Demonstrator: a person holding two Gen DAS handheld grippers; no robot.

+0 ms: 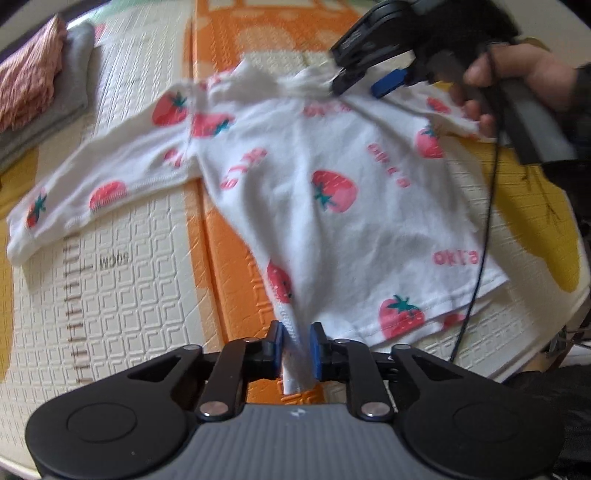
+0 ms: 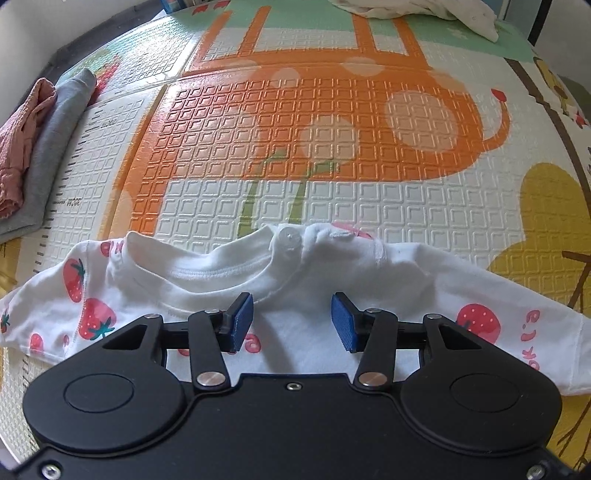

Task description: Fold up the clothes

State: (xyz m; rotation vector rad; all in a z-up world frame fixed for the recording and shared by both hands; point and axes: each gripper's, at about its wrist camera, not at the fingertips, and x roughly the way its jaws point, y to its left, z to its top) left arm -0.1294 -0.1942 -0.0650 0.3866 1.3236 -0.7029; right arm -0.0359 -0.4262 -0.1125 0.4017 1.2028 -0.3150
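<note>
A white long-sleeved shirt with a strawberry print (image 1: 332,177) lies spread on the play mat (image 1: 129,295). My left gripper (image 1: 298,347) is shut on a bunched fold of its hem, and the cloth rises in a ridge up to the blue pads. In the right wrist view the shirt (image 2: 303,273) shows its neckline and button placket. My right gripper (image 2: 291,321) hovers open just over the collar with nothing between its pads. In the left wrist view the right gripper (image 1: 360,83) stands at the shirt's far end, held by a person's hand (image 1: 517,77).
A stack of folded clothes (image 1: 33,85), pink on grey, sits at the mat's left edge; the right wrist view shows this stack (image 2: 26,147) too. A white heap of cloth (image 2: 424,11) lies at the far side. A black cable (image 1: 484,206) hangs across the shirt's right part.
</note>
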